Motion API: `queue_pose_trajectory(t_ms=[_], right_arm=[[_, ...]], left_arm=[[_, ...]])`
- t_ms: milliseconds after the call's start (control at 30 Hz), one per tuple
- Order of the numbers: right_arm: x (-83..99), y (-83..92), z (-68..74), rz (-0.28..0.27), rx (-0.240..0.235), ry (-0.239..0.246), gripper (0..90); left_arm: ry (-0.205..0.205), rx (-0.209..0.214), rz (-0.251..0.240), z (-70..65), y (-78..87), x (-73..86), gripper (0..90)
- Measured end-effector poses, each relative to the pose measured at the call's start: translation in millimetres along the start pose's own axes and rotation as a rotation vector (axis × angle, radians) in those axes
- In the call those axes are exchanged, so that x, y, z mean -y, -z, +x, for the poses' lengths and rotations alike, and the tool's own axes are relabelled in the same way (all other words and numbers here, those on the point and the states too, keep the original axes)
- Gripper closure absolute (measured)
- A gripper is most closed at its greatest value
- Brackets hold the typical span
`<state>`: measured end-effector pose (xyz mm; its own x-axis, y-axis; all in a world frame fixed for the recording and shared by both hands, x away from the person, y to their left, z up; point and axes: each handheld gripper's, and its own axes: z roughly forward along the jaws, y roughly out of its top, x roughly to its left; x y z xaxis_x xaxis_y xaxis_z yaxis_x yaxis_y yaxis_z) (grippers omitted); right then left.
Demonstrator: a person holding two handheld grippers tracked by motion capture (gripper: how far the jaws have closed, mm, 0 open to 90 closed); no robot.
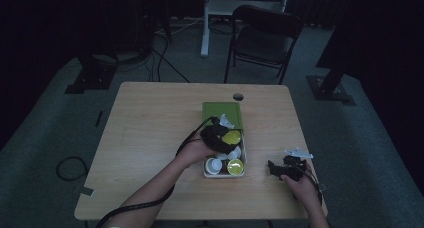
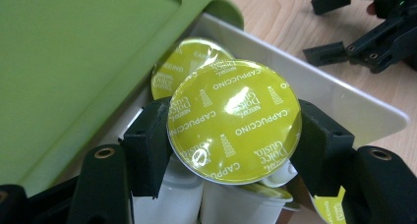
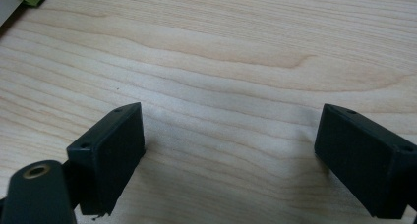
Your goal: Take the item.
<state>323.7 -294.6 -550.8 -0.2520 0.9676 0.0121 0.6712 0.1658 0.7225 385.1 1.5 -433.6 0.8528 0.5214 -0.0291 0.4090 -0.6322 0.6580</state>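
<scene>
black grippers (image 1: 222, 138), blocky jaws, brass screws, trailing cables.

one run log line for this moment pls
left gripper: shut on coffee capsule over white box | right gripper: open above table

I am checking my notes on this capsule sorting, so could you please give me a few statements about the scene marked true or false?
1. The left gripper is shut on a round yellow-green foil-lidded coffee capsule. True.
2. The right gripper holds a capsule. False: its jaws stand open over the bare light wooden table.
3. The white rectangular plastic box has a red lid. False: the flat lid is green.
4. More capsules lie in the box. True.
</scene>
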Motion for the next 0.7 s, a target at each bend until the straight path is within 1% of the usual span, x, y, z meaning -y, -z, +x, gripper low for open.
queue_pose_trajectory(t_ms=[267, 367, 433, 633, 700], right_arm=[[0.0, 0.0, 0.0, 0.000, 0.000, 0.000, 10.9], [0.0, 0.0, 0.1, 0.000, 0.000, 0.000, 10.9], [0.0, 0.0, 0.1, 0.000, 0.000, 0.000, 10.9], [0.0, 0.0, 0.1, 0.000, 0.000, 0.000, 10.9], [0.0, 0.0, 0.1, 0.000, 0.000, 0.000, 10.9]], left_arm=[[-0.017, 0.007, -0.002, -3.6, 9.2, -2.7, 38.4], [-0.014, 0.012, -0.009, -5.0, 13.8, -3.1, 38.5], [-0.016, 0.004, -0.013, -5.7, 17.1, -3.1, 38.5], [-0.010, 0.002, -0.029, -4.4, 28.8, -2.2, 38.5], [-0.016, 0.000, -0.030, -4.7, 32.9, -1.4, 38.5]])
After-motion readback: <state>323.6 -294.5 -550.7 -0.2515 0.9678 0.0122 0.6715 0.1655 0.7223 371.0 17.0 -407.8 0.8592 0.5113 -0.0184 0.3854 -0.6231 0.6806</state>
